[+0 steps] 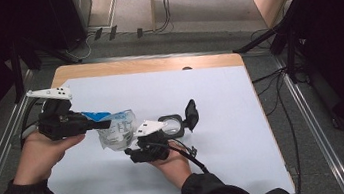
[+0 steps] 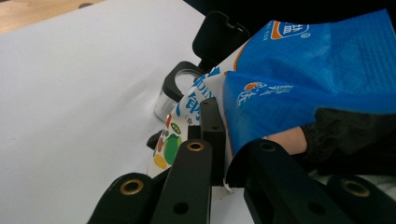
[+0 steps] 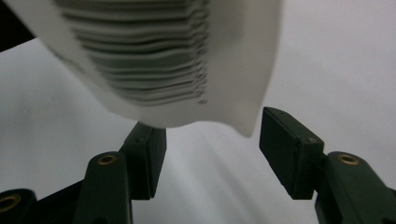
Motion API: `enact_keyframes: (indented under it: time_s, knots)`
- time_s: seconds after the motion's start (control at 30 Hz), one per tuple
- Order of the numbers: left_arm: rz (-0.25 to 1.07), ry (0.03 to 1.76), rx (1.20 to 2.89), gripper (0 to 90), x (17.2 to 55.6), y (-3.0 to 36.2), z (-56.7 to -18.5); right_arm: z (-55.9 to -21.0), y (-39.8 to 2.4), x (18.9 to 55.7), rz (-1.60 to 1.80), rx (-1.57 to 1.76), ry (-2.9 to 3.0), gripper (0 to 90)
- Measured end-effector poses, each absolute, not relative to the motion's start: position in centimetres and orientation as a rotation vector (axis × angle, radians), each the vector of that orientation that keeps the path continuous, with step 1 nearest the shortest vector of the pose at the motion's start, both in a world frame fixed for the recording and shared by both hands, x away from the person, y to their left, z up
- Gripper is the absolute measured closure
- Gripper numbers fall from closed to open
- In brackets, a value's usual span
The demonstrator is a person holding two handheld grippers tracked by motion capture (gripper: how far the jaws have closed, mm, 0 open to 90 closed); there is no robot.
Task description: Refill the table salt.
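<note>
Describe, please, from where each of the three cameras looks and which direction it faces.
High view: above the person's side, looking forward and down at the white table cover; both forearms, the left gripper and the right gripper show.
Left gripper view: rides the left gripper, looking along jaws shut on the blue and white printed plastic bag.
Right gripper view: rides the right gripper, jaws open below the bag's barcoded edge.
Shared: the bag; high and left gripper views share the clear jar with open black lid.
</note>
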State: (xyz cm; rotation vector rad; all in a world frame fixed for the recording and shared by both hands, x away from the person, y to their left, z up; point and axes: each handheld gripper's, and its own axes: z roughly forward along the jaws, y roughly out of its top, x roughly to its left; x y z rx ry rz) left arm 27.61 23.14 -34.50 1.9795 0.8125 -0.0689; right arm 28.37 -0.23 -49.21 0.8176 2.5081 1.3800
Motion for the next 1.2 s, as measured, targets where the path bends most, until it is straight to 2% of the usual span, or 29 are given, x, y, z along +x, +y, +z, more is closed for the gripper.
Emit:
enact_keyframes:
  time_s: [0.37, 0.5, 0.83, 0.9, 1.07, 1.2]
  knots:
    - [-0.087, 0.845, 1.963, 90.0, 27.3, 23.2, -34.7, -49.4, -0.1, 28.6, 1.404, 0.814, 2.485, 45.1]
    - [-0.102, 0.860, 1.959, 90.0, 27.5, 23.1, -35.0, -49.3, -0.1, 28.3, 1.412, 0.784, 2.497, 48.9]
    - [-0.085, 0.878, 1.952, 88.7, 27.8, 22.6, -35.1, -49.2, 0.0, 27.5, 1.435, 0.751, 2.540, 50.4]
    - [-0.090, 0.875, 1.949, 88.3, 28.0, 22.4, -35.2, -49.1, 0.1, 27.2, 1.431, 0.732, 2.539, 53.0]
    - [-0.081, 0.877, 1.950, 86.6, 28.1, 22.2, -35.5, -49.1, 0.0, 27.0, 1.433, 0.709, 2.550, 57.0]
    - [-0.103, 0.871, 1.963, 81.8, 28.4, 21.9, -35.9, -48.9, -0.2, 27.0, 1.459, 0.715, 2.553, 58.8]
